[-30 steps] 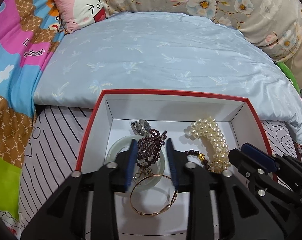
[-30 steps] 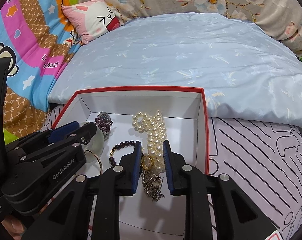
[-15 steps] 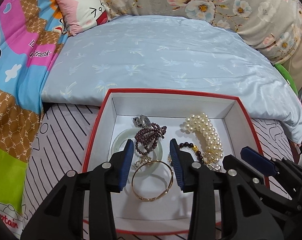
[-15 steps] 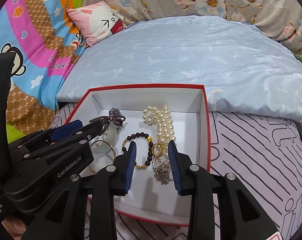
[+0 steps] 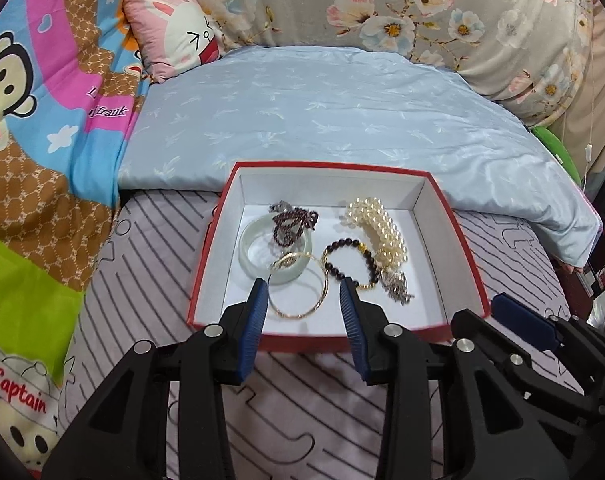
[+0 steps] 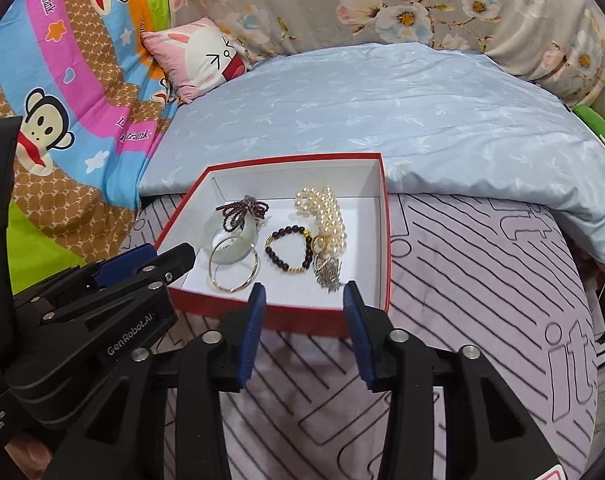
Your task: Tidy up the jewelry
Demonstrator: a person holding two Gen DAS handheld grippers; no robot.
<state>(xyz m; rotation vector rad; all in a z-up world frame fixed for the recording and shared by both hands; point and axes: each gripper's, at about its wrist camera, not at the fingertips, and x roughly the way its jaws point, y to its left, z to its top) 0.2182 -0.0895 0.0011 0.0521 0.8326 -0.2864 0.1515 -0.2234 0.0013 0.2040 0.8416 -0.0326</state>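
A red box (image 5: 209,250) with a white inside lies on the bed. In it are a jade bangle (image 5: 245,249), dark purple beads (image 5: 292,226), a thin gold bangle (image 5: 294,315), a black bead bracelet (image 5: 344,243), a pearl strand (image 5: 378,224) and a silver chain (image 5: 396,286). My left gripper (image 5: 301,284) hovers open over the box's near edge, holding nothing. My right gripper (image 6: 303,287) hangs above the near rim of the box (image 6: 294,159), jaws opening, nothing between them. The silver chain (image 6: 328,272) and pearl strand (image 6: 326,216) lie beyond it.
The box rests on a lilac striped sheet (image 5: 142,260). Behind it lies a folded light blue quilt (image 5: 322,112), with a pink rabbit pillow (image 5: 174,36) at the back left. A bright cartoon monkey blanket (image 5: 30,128) runs along the left, floral bedding (image 5: 422,8) across the back.
Both grippers have drawn back and up out of the box. The right jaws have widened, and the silver chain that was between them now lies in the box.
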